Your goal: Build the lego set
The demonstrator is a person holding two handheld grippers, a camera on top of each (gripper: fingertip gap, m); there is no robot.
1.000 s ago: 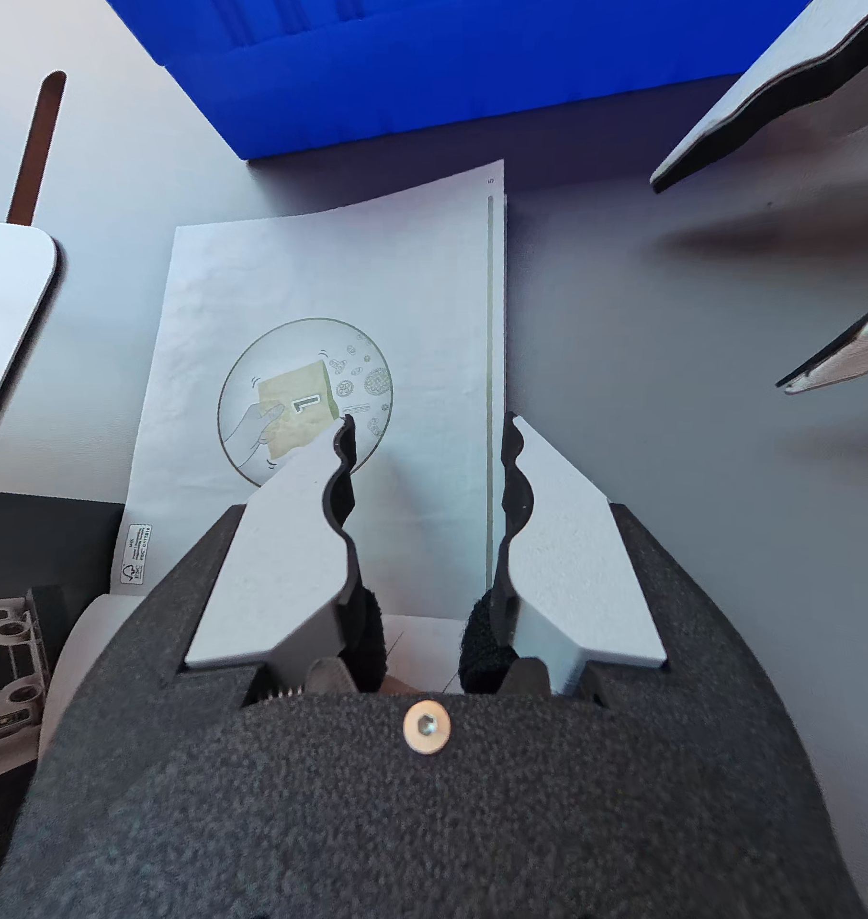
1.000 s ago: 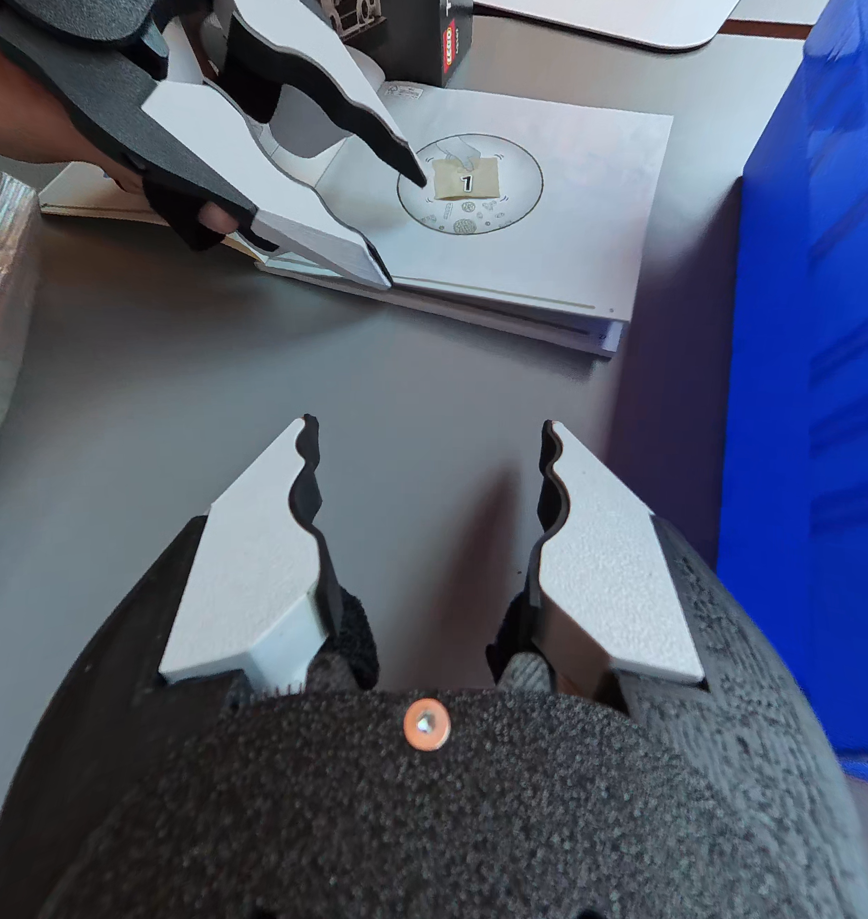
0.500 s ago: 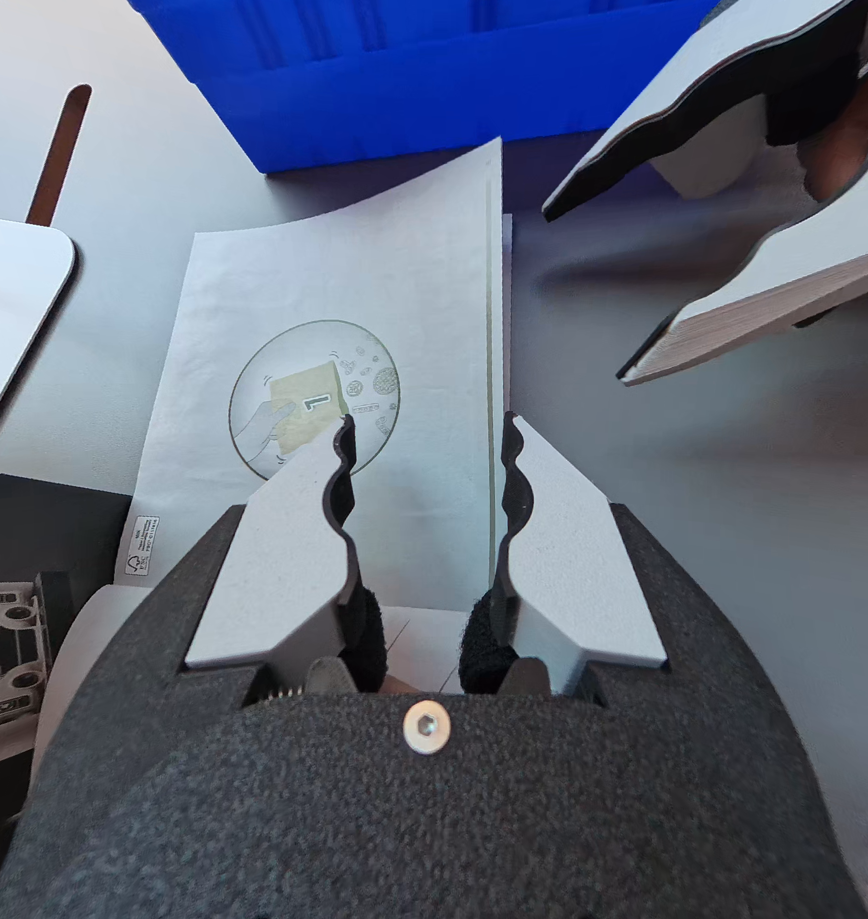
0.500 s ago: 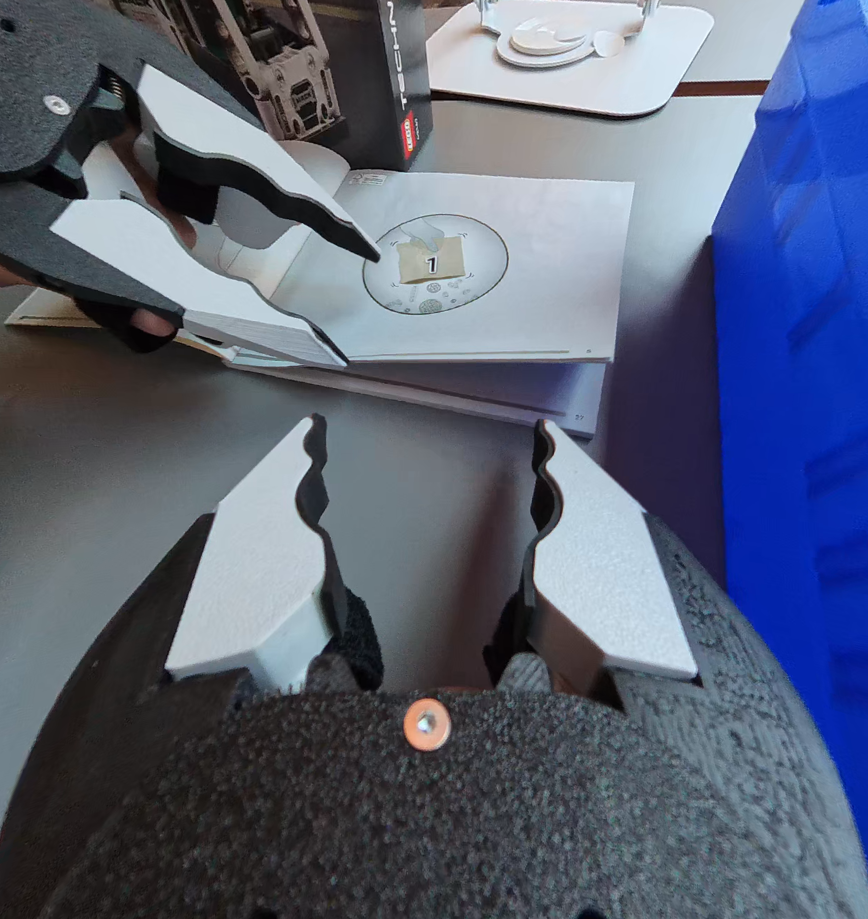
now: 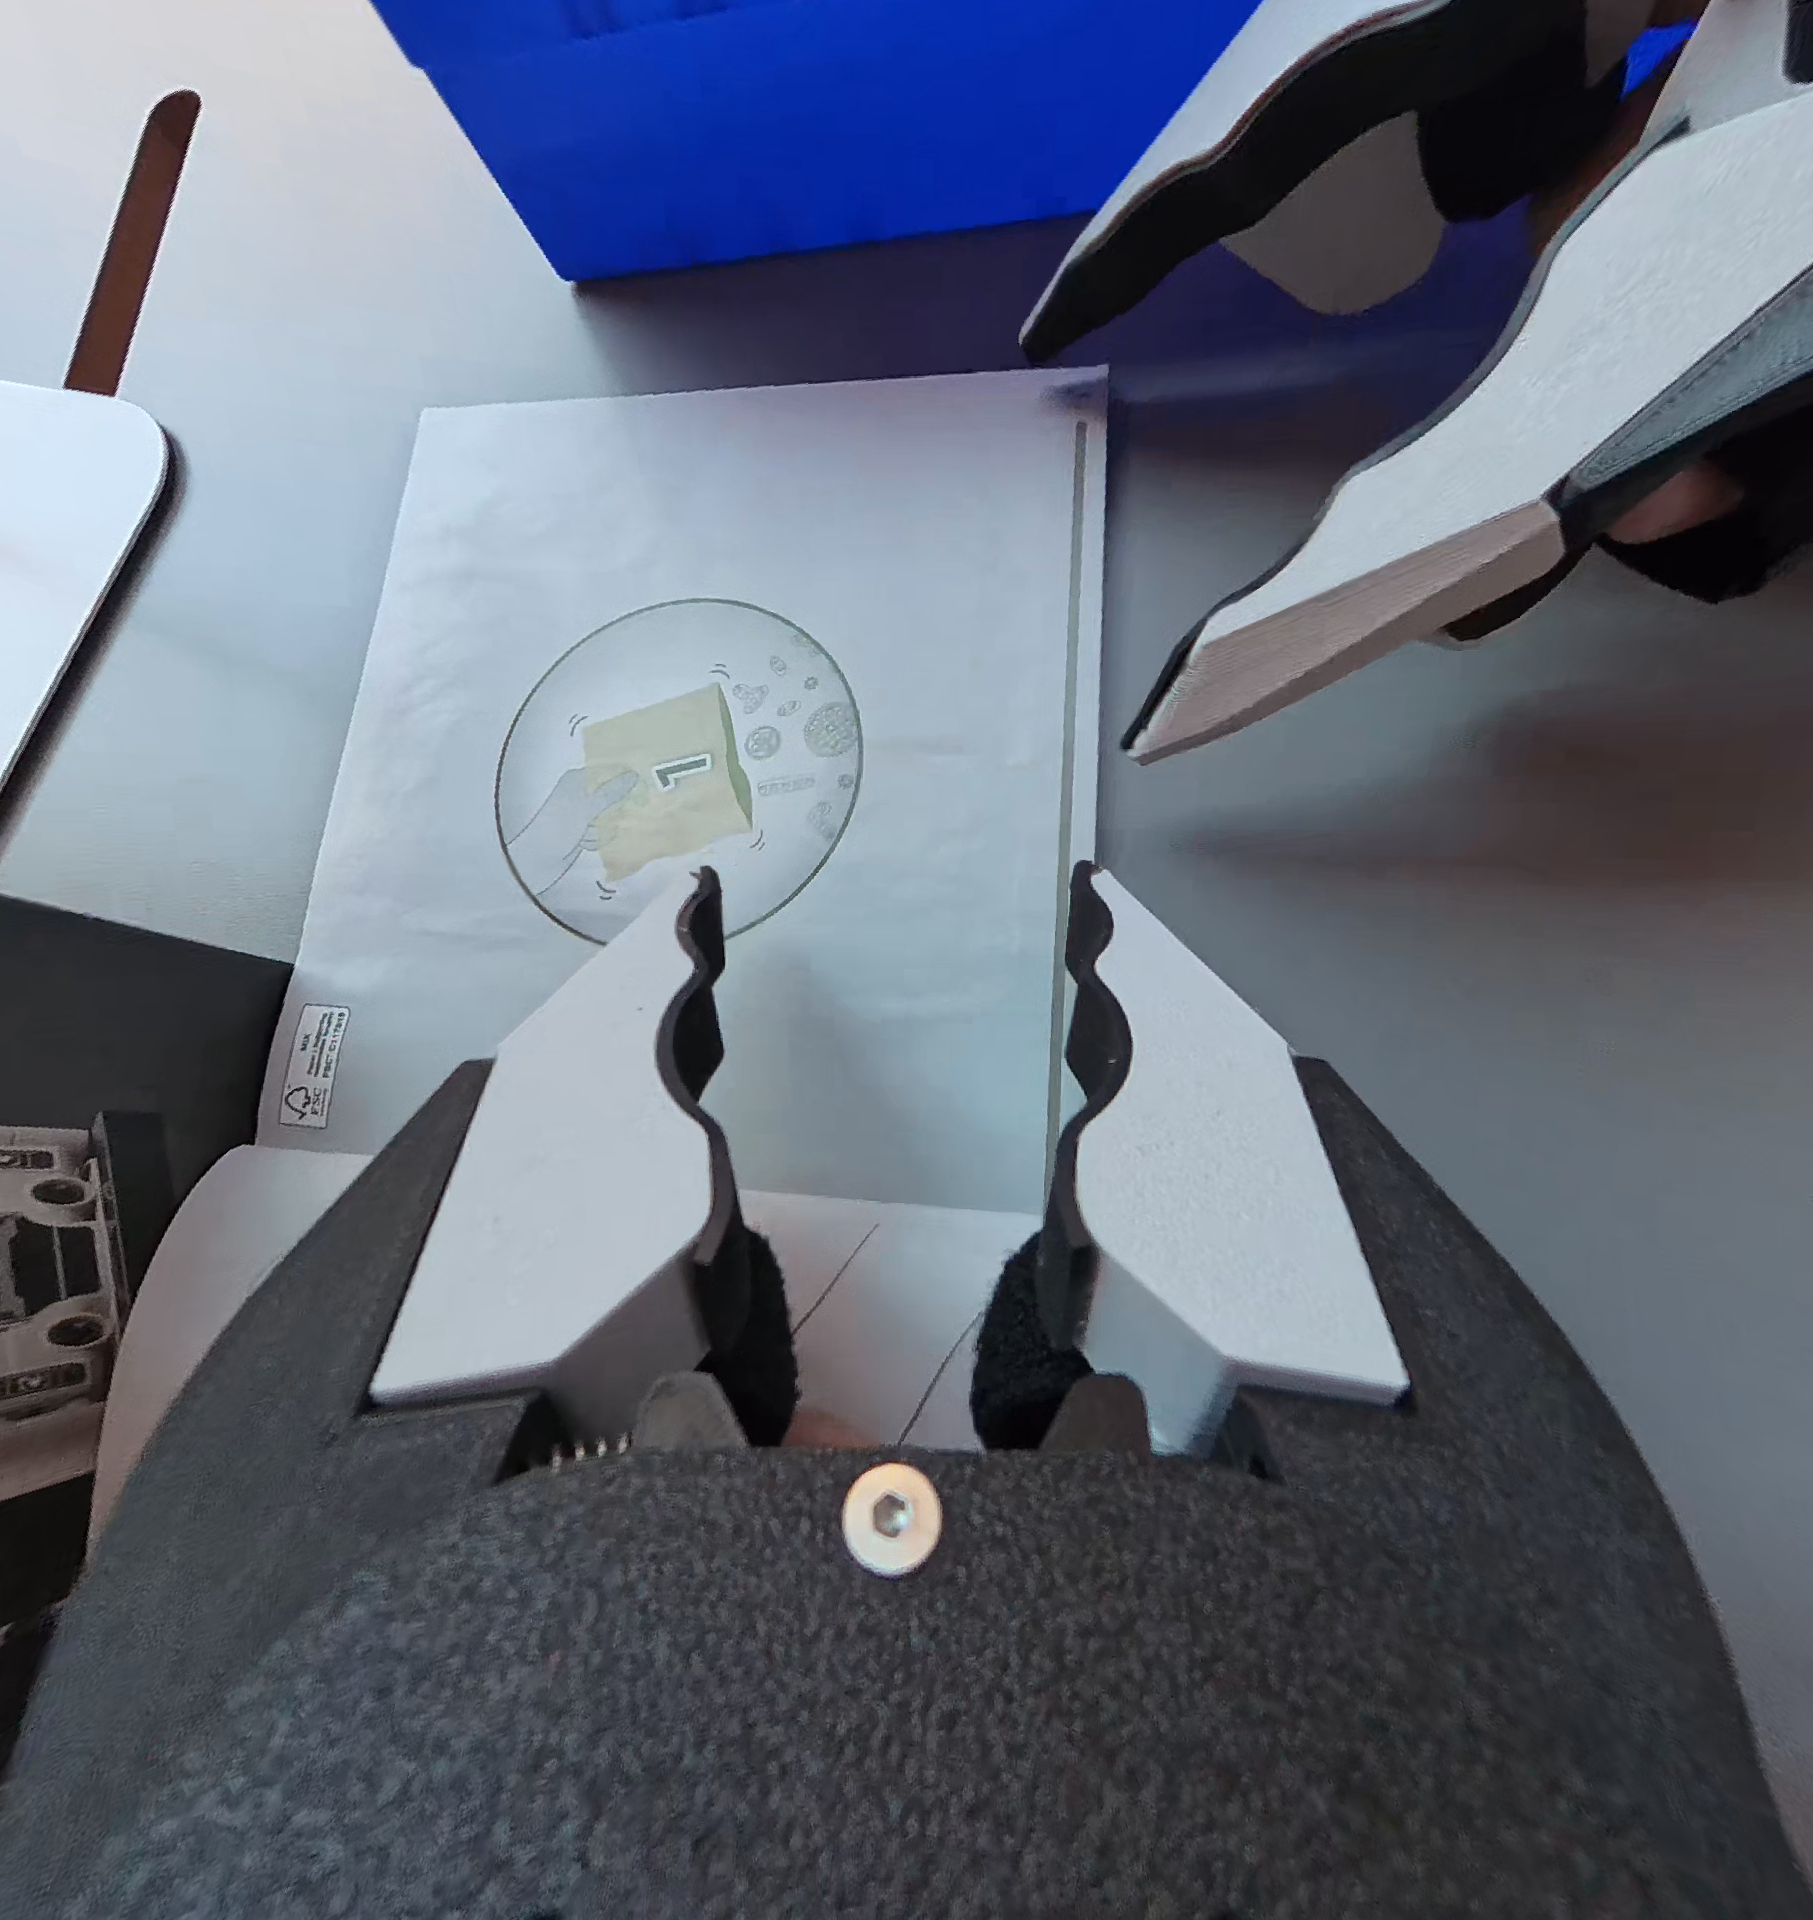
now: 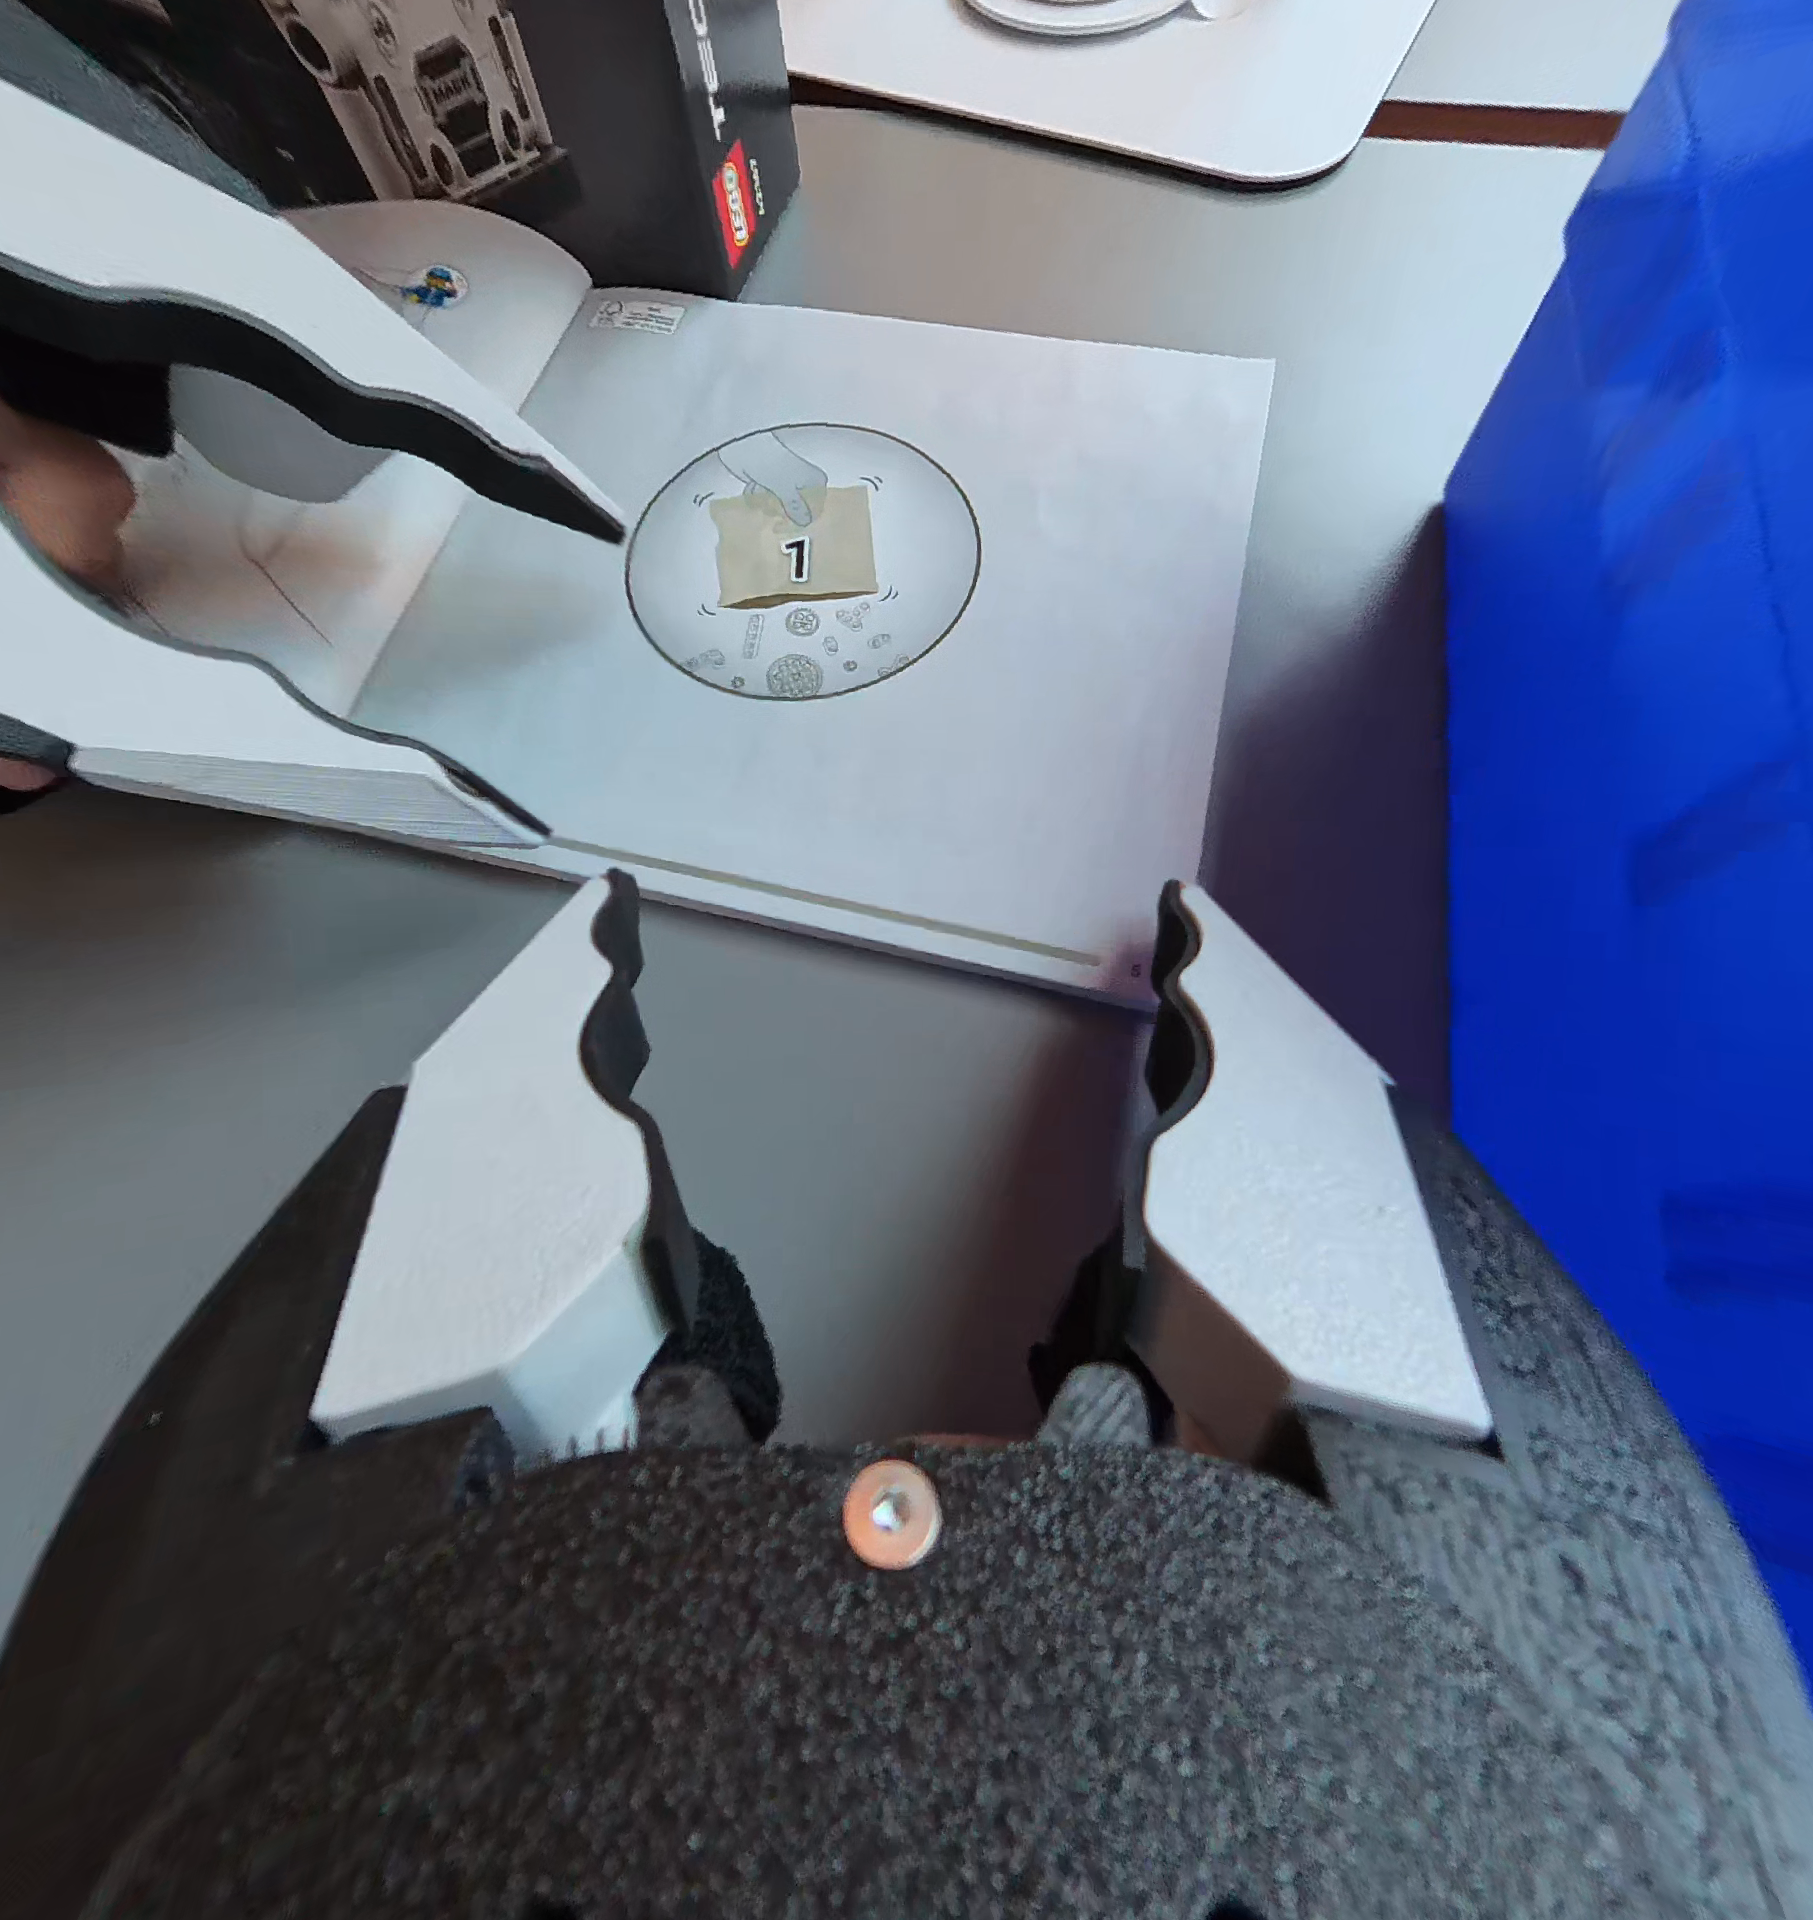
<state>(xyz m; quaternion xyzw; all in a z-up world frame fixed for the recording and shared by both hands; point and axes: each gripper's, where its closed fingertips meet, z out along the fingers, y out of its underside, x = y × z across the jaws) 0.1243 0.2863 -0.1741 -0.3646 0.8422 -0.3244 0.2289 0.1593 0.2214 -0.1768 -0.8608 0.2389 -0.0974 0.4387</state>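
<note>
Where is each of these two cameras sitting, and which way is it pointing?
Left wrist view: on the left tool, looking along its open fingers over the open instruction booklet toward the blue bin; the right tool enters top right.
Right wrist view: on the right tool, facing the booklet's edge, bin at right; the left tool and gloved fingers show left.
Shared: booklet, bin, black box, grey table.
</note>
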